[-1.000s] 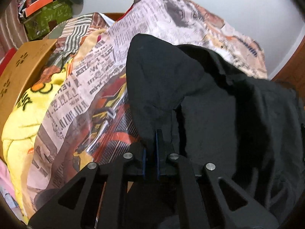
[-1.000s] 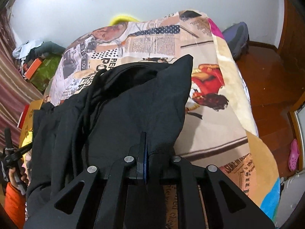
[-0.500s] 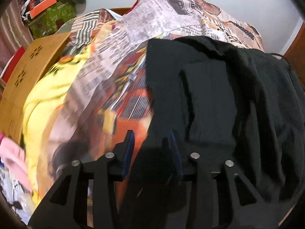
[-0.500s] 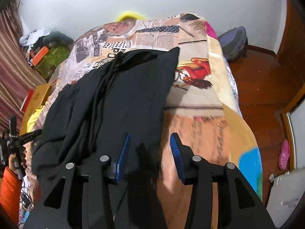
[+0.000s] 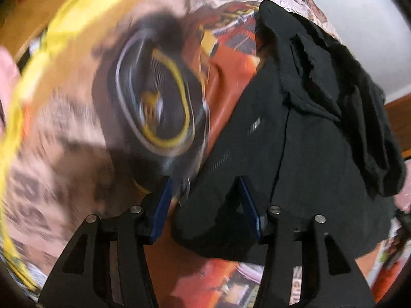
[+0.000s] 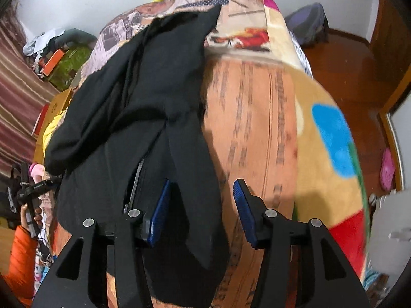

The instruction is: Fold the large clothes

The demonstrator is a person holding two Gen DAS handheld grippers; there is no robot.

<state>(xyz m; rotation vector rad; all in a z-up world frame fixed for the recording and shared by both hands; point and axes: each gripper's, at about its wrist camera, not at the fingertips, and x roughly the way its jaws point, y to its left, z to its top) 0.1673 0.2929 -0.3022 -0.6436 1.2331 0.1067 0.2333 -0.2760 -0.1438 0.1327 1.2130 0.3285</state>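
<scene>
A large black garment (image 5: 303, 138) lies in a rumpled fold on the bed's printed blanket (image 5: 77, 128). Its near hem corner lies under my open left gripper (image 5: 204, 187), between the spread fingers; they do not grip it. In the right wrist view the same black garment (image 6: 143, 107) stretches away over the blanket (image 6: 269, 118). A flap of it lies between the fingers of my open right gripper (image 6: 201, 190), loose.
The bed edge drops to a wooden floor (image 6: 359, 61) on the right, with a pink slipper (image 6: 387, 169) and a dark bag (image 6: 308, 23). A green box (image 6: 66, 64) and striped curtain (image 6: 15, 82) stand left. A person's orange sleeve (image 6: 18, 256) shows lower left.
Both grippers opened and let go of the black garment, which dropped flat onto the bed. Both have then pulled back and lowered toward its near hem; the left view swings fast.
</scene>
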